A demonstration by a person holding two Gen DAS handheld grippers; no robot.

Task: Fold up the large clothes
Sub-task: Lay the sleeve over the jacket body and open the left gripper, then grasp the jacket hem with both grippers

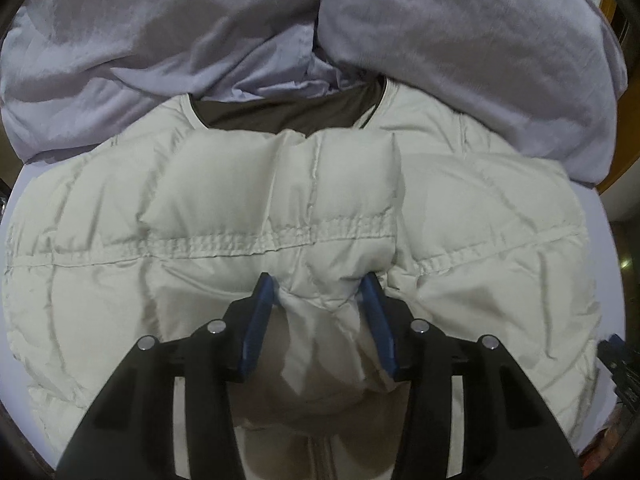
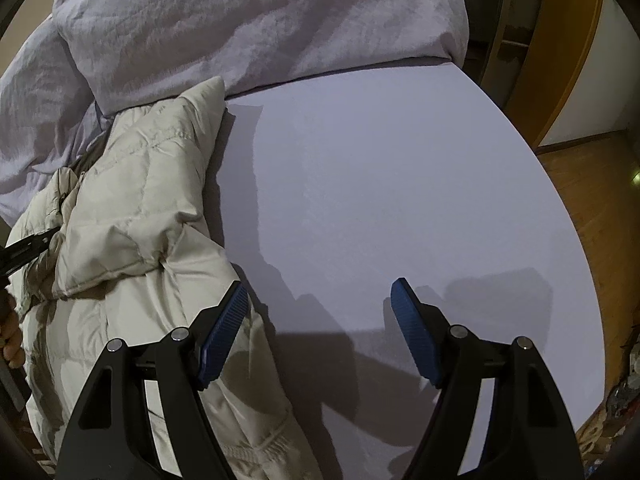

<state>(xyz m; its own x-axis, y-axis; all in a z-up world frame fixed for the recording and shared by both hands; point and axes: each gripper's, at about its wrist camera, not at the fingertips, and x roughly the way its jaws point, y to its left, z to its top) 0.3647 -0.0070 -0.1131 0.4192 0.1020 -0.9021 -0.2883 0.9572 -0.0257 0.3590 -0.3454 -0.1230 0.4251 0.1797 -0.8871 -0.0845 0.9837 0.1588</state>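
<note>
A cream quilted puffer jacket lies spread on the bed, its brown-lined collar at the far side. My left gripper is closed around a bunched fold of the jacket, with cloth filling the gap between its blue pads. In the right wrist view the jacket lies at the left, a folded part on top. My right gripper is open and empty, its left fingertip over the jacket's edge, its right one over bare sheet. The left gripper's black tip shows at the far left.
A crumpled lavender duvet is heaped along the far side of the bed, touching the jacket's collar. The bed's right edge drops to a wooden floor with a wooden door frame beyond.
</note>
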